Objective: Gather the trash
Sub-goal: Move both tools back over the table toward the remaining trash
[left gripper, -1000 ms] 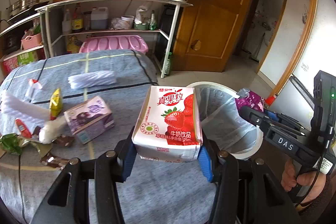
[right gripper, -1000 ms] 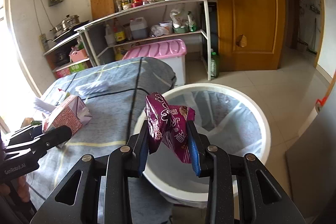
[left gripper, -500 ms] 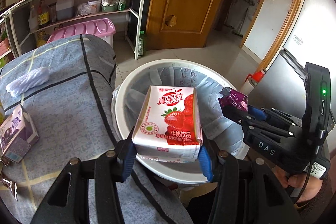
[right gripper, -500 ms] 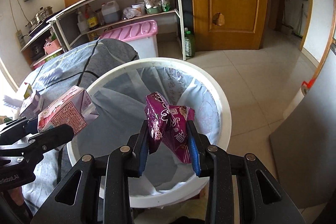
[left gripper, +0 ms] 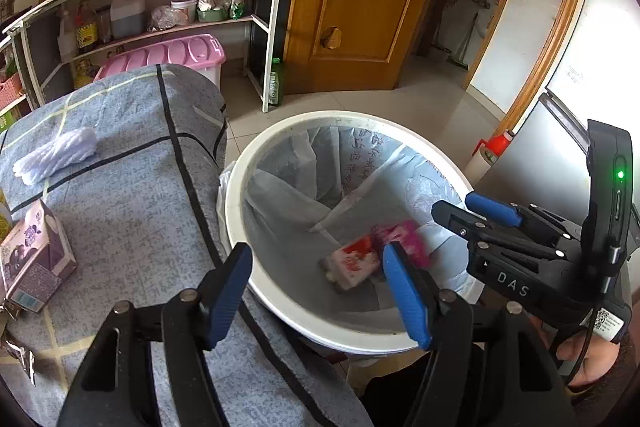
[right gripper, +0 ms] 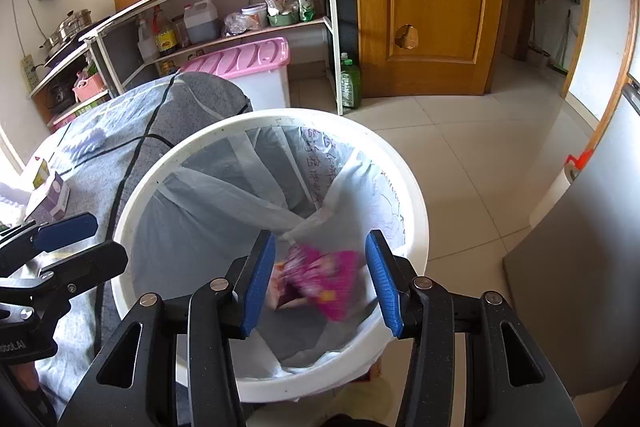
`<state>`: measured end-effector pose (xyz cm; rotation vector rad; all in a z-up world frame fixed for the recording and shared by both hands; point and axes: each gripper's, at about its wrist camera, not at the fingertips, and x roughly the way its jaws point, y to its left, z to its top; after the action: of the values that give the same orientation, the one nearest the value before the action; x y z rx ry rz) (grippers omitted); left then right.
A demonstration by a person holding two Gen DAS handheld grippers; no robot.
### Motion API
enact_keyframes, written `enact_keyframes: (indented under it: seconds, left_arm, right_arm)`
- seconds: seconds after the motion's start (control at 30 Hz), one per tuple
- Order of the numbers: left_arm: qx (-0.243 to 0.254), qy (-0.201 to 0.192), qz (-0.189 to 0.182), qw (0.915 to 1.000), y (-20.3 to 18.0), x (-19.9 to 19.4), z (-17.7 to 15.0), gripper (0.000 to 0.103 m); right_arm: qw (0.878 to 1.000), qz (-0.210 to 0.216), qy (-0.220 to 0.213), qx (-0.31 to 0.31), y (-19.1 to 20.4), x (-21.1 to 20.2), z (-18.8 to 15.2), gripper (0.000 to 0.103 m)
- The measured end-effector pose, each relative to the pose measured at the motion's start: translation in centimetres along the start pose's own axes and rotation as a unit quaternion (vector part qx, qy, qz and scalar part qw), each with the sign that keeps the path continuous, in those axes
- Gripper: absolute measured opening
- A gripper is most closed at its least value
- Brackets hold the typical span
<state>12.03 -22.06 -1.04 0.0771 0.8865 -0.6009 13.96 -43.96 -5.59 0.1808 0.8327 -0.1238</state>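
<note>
The carton (left gripper: 352, 263) and the purple wrapper (right gripper: 324, 277) are in the bin (left gripper: 236, 211), blurred, down on the liner near the bottom, touching or overlapping, wrapper partly over the carton in the right wrist view. Both drops look done. The left gripper (left gripper: 316, 287) hangs over the near rim, its jaws having just opened, wide apart, nothing between them. The right gripper (right gripper: 320, 277) is above the bin's mouth too, its jaws just parted as well, empty, the wrapper showing below through the gap.

So that's two pieces in. What's left is on the table (left gripper: 140, 207) beside the bin: a purple box (left gripper: 34, 259) near the left edge, a pale bundle (left gripper: 56, 155) further back, a bit of foil scrap (left gripper: 16, 351) at the very corner. More may lie out of view. My read: early to midway, with both hands free to go back for the next pieces.
</note>
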Motion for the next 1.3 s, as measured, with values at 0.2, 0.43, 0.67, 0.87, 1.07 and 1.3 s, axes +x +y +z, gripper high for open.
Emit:
enact_keyframes:
  seconds: [0.2, 0.43, 0.67, 0.87, 1.07, 1.3]
  left_arm:
    - [-0.008, -0.019, 0.012, 0.9997, 1.1, -2.3, -0.3, 0.072]
    - [-0.029, -0.055, 0.04, 0.9973, 4.0, -6.1, -1.6, 0.074]
    - [-0.058, -0.088, 0.093, 0.9901, 8.6, -10.4, -4.0, 0.076]
    - [-0.096, -0.109, 0.149, 0.9781, 13.5, -14.0, -6.4, 0.077]
    - [-0.145, -0.117, 0.194, 0.963, 19.3, -16.9, -9.0, 0.078]
    - [-0.189, -0.12, 0.232, 0.9467, 24.5, -19.3, -11.5, 0.079]
  right_arm:
    - [1.0, 0.013, -0.018, 0.007, 1.0, -1.7, 0.3, 0.049]
    - [0.998, 0.047, -0.041, 0.003, 4.0, -3.7, 0.3, 0.05]
    - [0.995, 0.087, -0.051, -0.026, 9.1, -4.4, 0.4, 0.054]
    - [0.989, 0.123, -0.05, -0.061, 14.3, -4.0, 0.1, 0.059]
    - [0.983, 0.152, -0.039, -0.095, 19.4, -2.9, -0.1, 0.063]
    - [0.978, 0.183, -0.016, -0.102, 24.1, -0.8, -0.3, 0.068]
